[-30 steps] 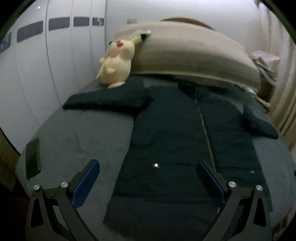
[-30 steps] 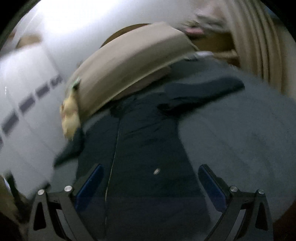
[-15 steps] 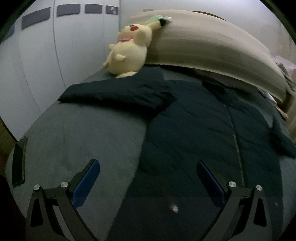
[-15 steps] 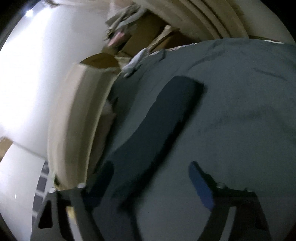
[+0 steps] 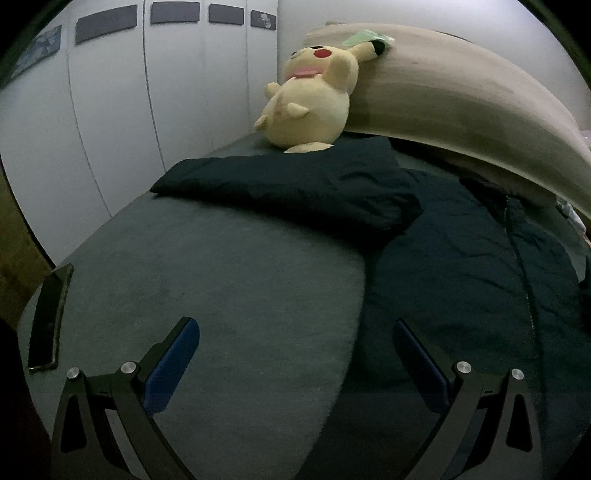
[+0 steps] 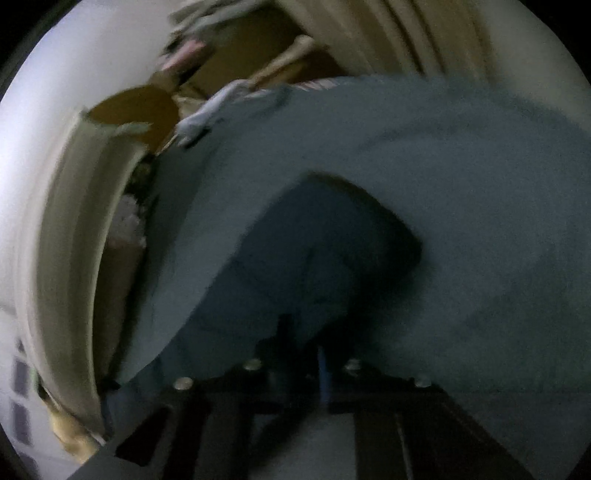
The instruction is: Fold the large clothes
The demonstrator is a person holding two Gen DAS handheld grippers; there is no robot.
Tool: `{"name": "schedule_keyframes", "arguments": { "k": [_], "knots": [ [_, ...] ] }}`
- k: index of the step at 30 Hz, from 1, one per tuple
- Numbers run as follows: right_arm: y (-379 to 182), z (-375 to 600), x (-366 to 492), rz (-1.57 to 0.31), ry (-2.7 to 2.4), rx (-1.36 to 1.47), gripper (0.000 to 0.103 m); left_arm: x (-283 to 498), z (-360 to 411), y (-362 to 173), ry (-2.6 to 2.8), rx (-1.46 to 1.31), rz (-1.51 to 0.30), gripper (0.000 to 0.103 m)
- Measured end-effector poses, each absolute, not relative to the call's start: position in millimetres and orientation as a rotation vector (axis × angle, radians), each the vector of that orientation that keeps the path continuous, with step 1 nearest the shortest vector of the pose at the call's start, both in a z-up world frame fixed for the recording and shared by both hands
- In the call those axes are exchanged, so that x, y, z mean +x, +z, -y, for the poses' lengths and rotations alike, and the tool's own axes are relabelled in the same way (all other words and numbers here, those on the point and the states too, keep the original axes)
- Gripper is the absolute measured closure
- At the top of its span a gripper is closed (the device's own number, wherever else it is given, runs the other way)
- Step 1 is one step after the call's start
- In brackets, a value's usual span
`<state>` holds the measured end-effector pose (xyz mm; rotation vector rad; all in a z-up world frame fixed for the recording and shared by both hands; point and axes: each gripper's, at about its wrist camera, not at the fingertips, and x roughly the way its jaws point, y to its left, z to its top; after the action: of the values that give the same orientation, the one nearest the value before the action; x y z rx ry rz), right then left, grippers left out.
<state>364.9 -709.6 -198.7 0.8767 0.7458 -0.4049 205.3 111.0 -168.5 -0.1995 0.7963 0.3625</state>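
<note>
A dark navy zip jacket [image 5: 461,266] lies flat on the grey bed [image 5: 221,266], its left sleeve [image 5: 288,184] stretched out towards the wall. My left gripper [image 5: 293,326] hovers open over the bedcover, its right finger above the jacket's side edge, holding nothing. The right wrist view is blurred. There the jacket's other sleeve [image 6: 295,251] runs down to my right gripper [image 6: 303,347], whose jaws are closing together on the sleeve's end, with the cloth between them.
A yellow plush toy [image 5: 314,99] leans on a long beige bolster [image 5: 461,99] at the head of the bed. A dark flat device [image 5: 48,317] lies at the bed's left edge. White wardrobe doors [image 5: 110,110] stand left, and curtains [image 6: 424,33] with clutter right.
The left gripper slid left and lower, from over the jacket's body to its side edge. The right gripper swung out to the right sleeve, rolled, and went from wide open to closed.
</note>
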Motion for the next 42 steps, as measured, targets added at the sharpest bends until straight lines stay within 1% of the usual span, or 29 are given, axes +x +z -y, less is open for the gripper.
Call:
{"name": "schedule_keyframes", "arguments": {
  "k": [5, 10, 14, 16, 19, 22, 25, 29, 33, 34, 35, 37, 38, 39, 42],
  "knots": [
    [-116, 658, 371, -0.668, -0.350, 0.666, 0.094, 190, -125, -163, 0.357, -0.227, -0.764, 0.000],
    [-30, 565, 377, -0.583, -0.205, 0.501, 0.094, 172, -142, -153, 0.347, -0.269, -0.728, 0.000],
    [13, 476, 382, -0.540, -0.055, 0.402, 0.094, 152, -162, -146, 0.358, -0.315, -0.702, 0.000],
    [22, 434, 384, -0.536, 0.018, 0.378, 0.094, 145, -171, -145, 0.364, -0.334, -0.695, 0.000],
    [22, 369, 390, -0.554, 0.107, 0.340, 0.094, 133, -182, -141, 0.377, -0.351, -0.679, 0.000],
    [5, 317, 391, -0.597, 0.168, 0.323, 0.094, 122, -190, -138, 0.390, -0.360, -0.666, 0.000],
    [-20, 270, 392, -0.648, 0.215, 0.322, 0.094, 116, -198, -137, 0.397, -0.370, -0.662, 0.000],
    [-64, 228, 419, -0.723, 0.236, 0.292, 0.094, 111, -205, -134, 0.400, -0.371, -0.659, 0.000],
    [-116, 181, 431, -0.854, 0.206, 0.198, 0.091, 111, -208, -132, 0.394, -0.367, -0.659, 0.000],
    [-124, 174, 434, -0.878, 0.201, 0.168, 0.089, 111, -208, -131, 0.391, -0.363, -0.659, 0.000],
    [-136, 164, 434, -0.910, 0.197, 0.119, 0.082, 112, -207, -130, 0.387, -0.358, -0.658, 0.000],
    [-154, 144, 433, -0.954, 0.174, 0.003, 0.058, 113, -207, -128, 0.377, -0.354, -0.654, 0.000],
    [-159, 137, 432, -0.967, 0.168, -0.045, 0.020, 115, -206, -126, 0.368, -0.354, -0.653, 0.000],
    [-166, 127, 431, -0.991, 0.163, -0.108, 0.000, 118, -205, -125, 0.359, -0.353, -0.654, 0.000],
    [-159, 124, 417, -0.972, 0.215, -0.147, 0.000, 128, -197, -119, 0.327, -0.346, -0.651, 0.000]
  ]
}}
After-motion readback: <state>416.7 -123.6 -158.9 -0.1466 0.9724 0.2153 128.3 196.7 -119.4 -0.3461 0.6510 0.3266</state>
